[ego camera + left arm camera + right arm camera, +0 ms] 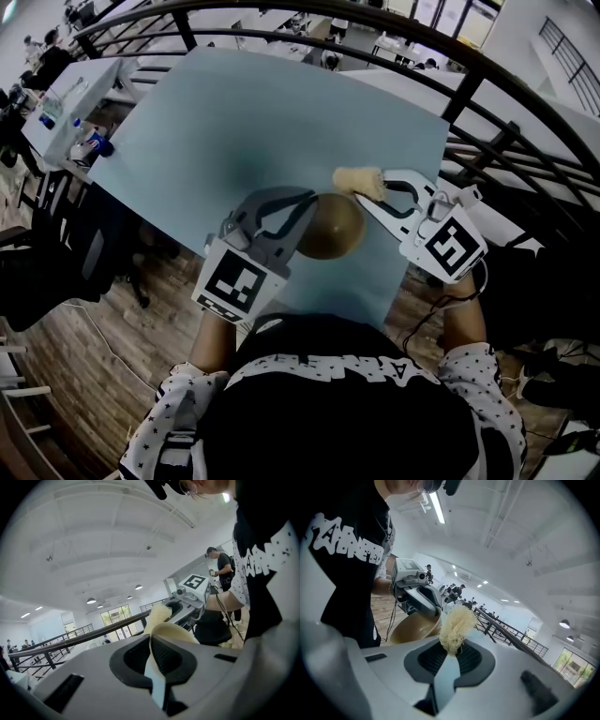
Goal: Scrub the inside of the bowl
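Bowl [330,227]: brown, over near part of tabletop [234,122], betw. both tongs; resting or lifted, unclear.
L tongs [298,214]: clamped on bowl rim, thin wall pinched betw. jaws.
R tongs [380,192]: closed on scrubber [359,181], a fibrous tuft at far rim.
Handling (est.): bowl prob. light, rigid, smooth, so may slip; rim grip suits. Scrubber soft, springy; hold at base.
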Available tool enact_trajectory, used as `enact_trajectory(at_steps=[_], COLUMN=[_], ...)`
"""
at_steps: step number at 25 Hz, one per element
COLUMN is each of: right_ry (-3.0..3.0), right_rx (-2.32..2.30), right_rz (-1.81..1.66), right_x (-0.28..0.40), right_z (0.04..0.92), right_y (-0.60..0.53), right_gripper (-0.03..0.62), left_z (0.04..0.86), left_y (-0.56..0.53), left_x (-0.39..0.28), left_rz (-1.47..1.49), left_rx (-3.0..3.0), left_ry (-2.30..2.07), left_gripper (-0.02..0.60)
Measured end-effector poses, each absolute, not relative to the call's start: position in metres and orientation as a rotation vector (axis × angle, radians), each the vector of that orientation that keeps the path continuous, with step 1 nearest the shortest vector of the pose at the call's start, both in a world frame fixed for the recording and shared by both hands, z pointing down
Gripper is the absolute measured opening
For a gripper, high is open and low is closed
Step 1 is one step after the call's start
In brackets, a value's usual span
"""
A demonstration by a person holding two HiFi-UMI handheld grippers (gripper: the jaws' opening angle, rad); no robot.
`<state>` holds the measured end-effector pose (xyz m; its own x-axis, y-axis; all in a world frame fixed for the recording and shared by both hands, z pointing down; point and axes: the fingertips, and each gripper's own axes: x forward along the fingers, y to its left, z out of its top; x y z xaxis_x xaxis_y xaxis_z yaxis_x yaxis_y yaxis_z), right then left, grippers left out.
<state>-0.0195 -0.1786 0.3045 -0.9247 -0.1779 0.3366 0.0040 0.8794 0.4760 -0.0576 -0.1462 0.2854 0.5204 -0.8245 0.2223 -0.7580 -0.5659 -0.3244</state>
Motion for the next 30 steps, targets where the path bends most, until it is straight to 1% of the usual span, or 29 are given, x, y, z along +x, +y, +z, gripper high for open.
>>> enact_trajectory(at_steps=[10,20,30], right_ry=[-2.533,-2.503,-2.531], right_rx=[-0.032,0.025,0.114], right_rz=[-0.828,-0.842,-0.747], right_x=[-0.020,-0.018,-0.020], right_z=[0.317,0.317,0.325], right_y=[-0.171,-0.171,-0.172], right_gripper=[0.058,0.058,0.058], left_z=[0.283,0.275,0.268], left_y=[-0.147,-0.152,-0.156], left_x=[-0.059,-0.070,-0.084], left_rz=[-0.505,-0.442,-0.343], left_rx=[-2.569,-2.563,-2.529], left_ry=[1.326,1.418,1.581], left_gripper=[0.023,0.023,0.023])
